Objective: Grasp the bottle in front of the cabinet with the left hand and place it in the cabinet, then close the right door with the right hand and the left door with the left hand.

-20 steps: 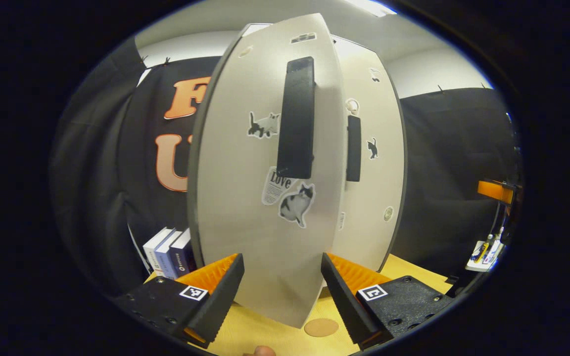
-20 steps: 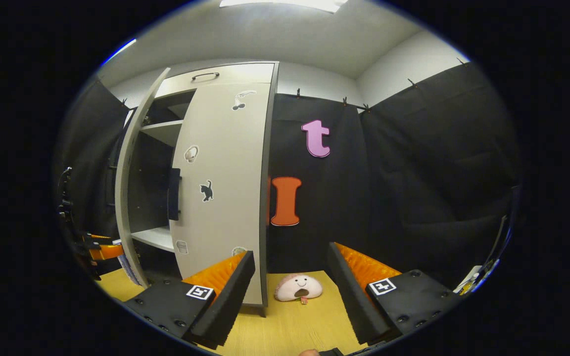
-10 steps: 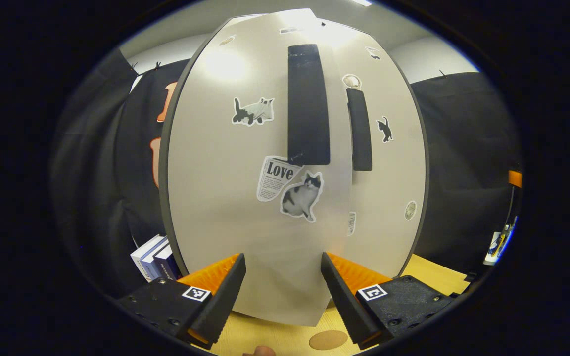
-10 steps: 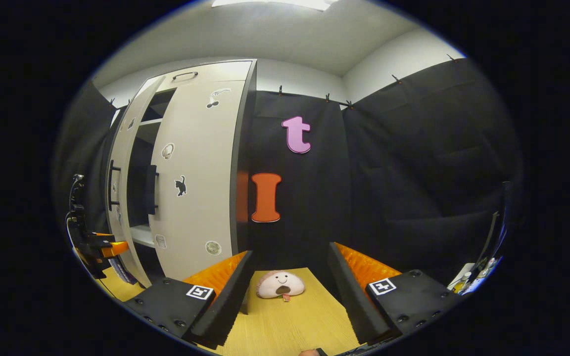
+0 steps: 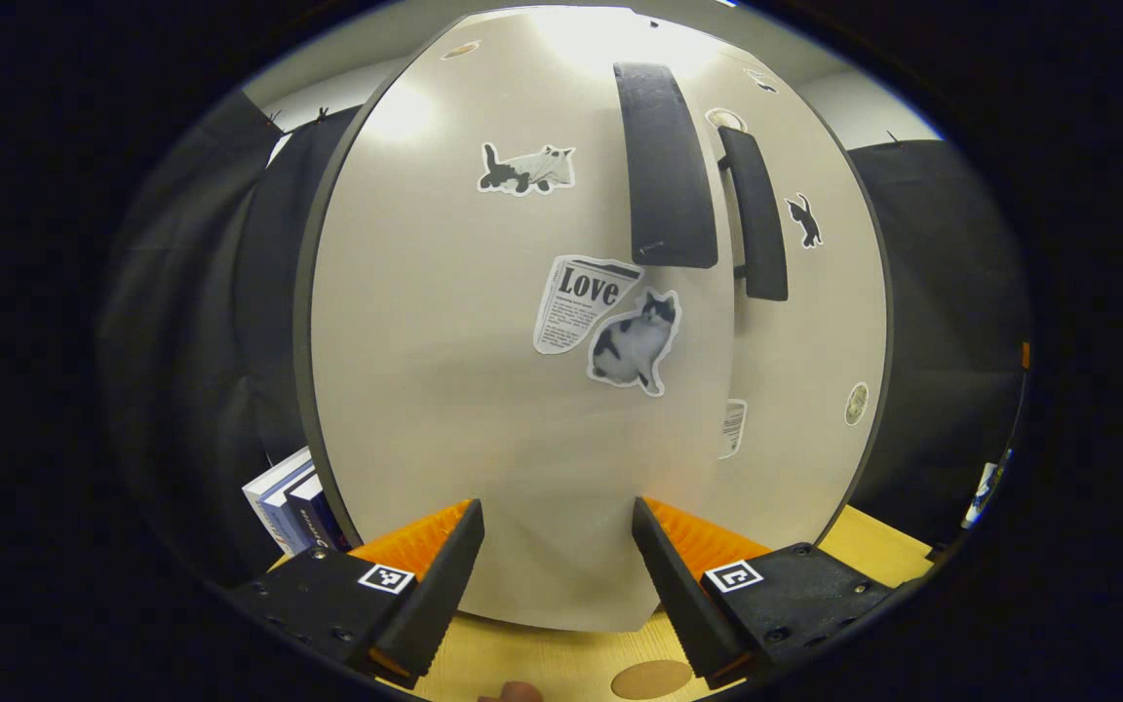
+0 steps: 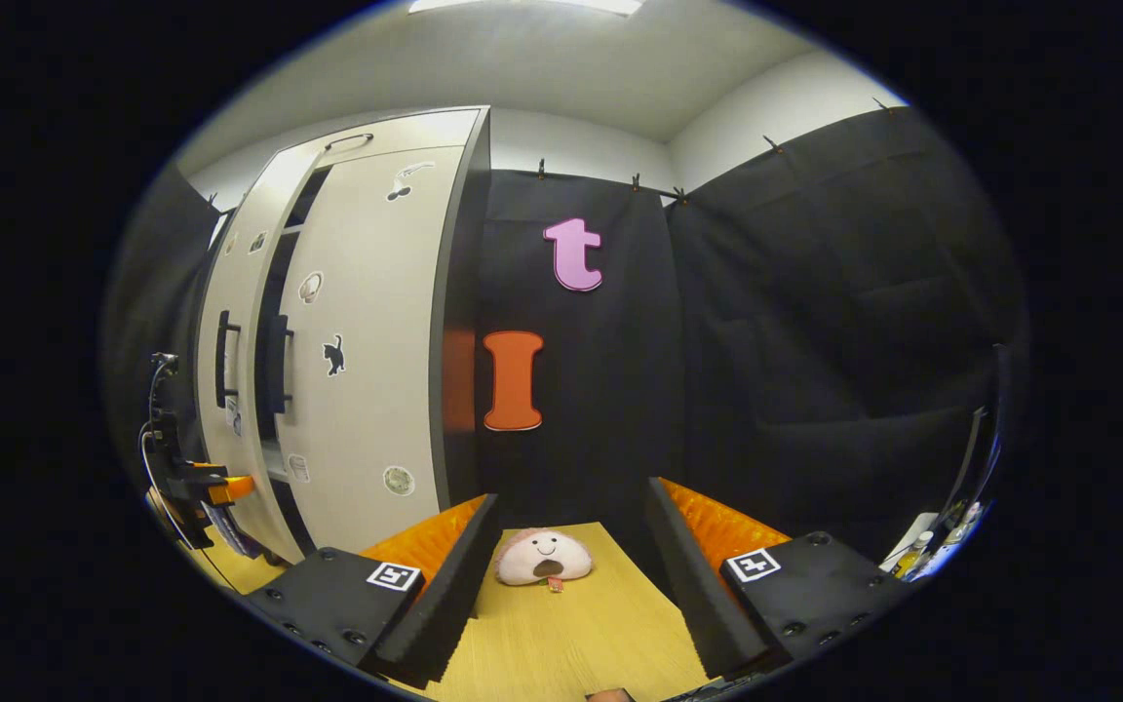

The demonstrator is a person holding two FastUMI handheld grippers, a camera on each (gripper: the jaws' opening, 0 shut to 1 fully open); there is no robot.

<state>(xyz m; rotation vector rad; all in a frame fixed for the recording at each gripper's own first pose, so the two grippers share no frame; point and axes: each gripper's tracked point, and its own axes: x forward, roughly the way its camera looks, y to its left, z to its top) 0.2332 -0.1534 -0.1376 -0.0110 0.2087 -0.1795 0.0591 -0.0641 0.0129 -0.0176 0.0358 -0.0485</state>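
The pale cabinet's left door [image 5: 484,390], covered in cat stickers and carrying a black handle [image 5: 664,166], stands right in front of my left gripper [image 5: 557,575]. That gripper is open, its fingertips [image 5: 454,546] at the door's lower face with nothing clamped. The right door [image 5: 815,322] lies flat behind the left door's edge. In the right gripper view the right door [image 6: 367,341] sits flush, and the left door [image 6: 235,331] stands ajar by a narrow dark gap. The left gripper [image 6: 201,487] is at its foot. My right gripper [image 6: 566,585] hangs open over the wooden table [image 6: 581,643], away from the cabinet.
A pink plush toy [image 6: 542,558] lies on the table beyond my right fingers. Several books [image 5: 289,497] stand left of the cabinet. A round cork coaster [image 5: 651,679] lies near my left gripper. Small bottles [image 6: 922,551] sit at the far right edge.
The left door has swung inward from well open to almost flush, with my left gripper following it. My right gripper has drawn back from the cabinet.
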